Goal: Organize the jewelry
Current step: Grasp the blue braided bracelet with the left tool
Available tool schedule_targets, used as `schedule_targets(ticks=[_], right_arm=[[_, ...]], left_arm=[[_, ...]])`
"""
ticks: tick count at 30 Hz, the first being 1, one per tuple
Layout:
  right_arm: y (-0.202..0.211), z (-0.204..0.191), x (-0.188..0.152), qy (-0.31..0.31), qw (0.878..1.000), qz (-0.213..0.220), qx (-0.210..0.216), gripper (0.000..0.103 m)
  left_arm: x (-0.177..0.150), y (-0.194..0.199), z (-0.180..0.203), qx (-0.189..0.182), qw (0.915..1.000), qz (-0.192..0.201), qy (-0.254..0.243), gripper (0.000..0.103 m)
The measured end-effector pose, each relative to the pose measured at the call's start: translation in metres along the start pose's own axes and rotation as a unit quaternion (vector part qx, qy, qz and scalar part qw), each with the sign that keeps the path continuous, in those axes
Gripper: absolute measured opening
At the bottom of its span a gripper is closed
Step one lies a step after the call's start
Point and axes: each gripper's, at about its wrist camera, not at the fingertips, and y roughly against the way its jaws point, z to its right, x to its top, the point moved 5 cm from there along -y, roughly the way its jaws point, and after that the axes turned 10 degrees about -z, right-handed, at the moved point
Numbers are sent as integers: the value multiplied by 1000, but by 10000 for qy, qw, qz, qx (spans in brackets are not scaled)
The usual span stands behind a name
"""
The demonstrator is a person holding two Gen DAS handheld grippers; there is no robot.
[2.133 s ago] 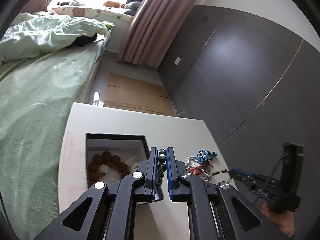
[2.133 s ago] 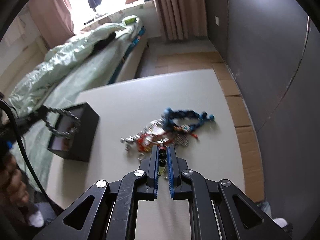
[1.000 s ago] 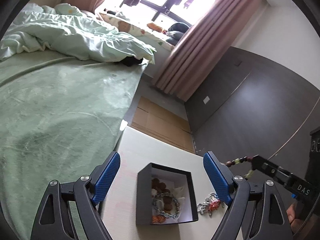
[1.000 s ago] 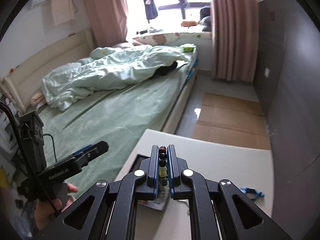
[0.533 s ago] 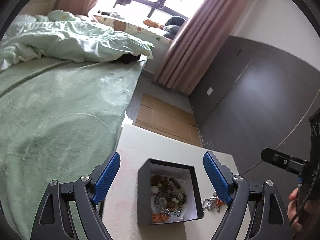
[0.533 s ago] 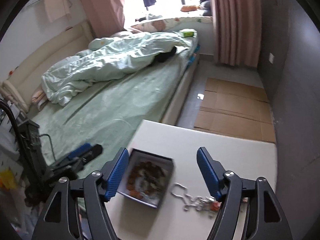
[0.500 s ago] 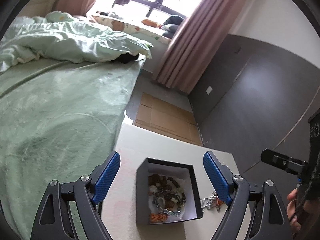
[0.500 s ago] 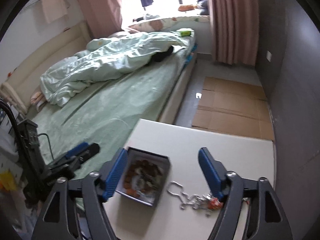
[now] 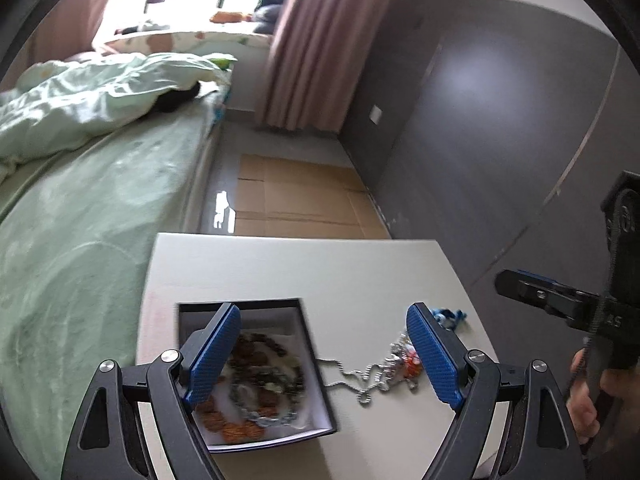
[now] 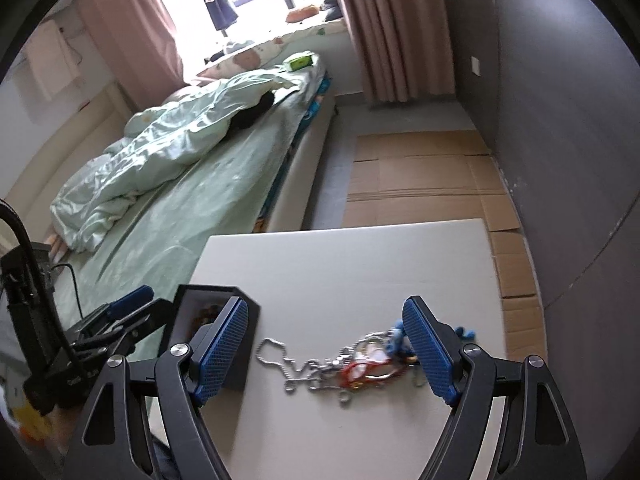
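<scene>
A black jewelry box (image 9: 310,354) sits on the white table (image 9: 304,268); it holds brown beads, a silver chain and orange beads (image 9: 260,384). My left gripper (image 9: 324,356) is open and empty above the box. A tangle of loose jewelry (image 10: 356,362), with a silver chain, red pieces and a blue bracelet (image 10: 396,334), lies right of the box (image 10: 240,364). My right gripper (image 10: 326,354) is open and empty above that tangle. The tangle also shows in the left wrist view (image 9: 396,368), and the right gripper's fingers (image 9: 532,290) show there at the right edge.
A bed with green sheets (image 9: 68,216) runs along the table's left side. Flattened cardboard (image 10: 424,176) covers the floor beyond the table. A dark wall (image 9: 500,120) stands at the right. The left gripper's fingers (image 10: 128,308) show at the left of the right wrist view.
The right gripper opened and dropped its dark bead string into the box, then swung right and down over the loose tangle. The left gripper has stayed open and moved lower over the box.
</scene>
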Motion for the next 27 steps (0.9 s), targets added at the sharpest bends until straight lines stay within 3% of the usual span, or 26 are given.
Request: schedule_targets(ticks=[5,11,17,27], right_arm=[[-5,28,1,-138,9995,-94,-276,80],[-8,58,-9,-437,9986,-125,-261,80],[-2,91,-21,-1063,9940,-117,227,80],[1,117,-31,-1156,9932,-148,73,80]], left_arm=[[8,-22,28,-200,9986,-409,-253,85],[17,-49,61,-303,9957,-722,-501,82],[20,-83,86,-378,9904,-1164,-643,72],[14,-127,118,-331,9807,-1709,-890,66]])
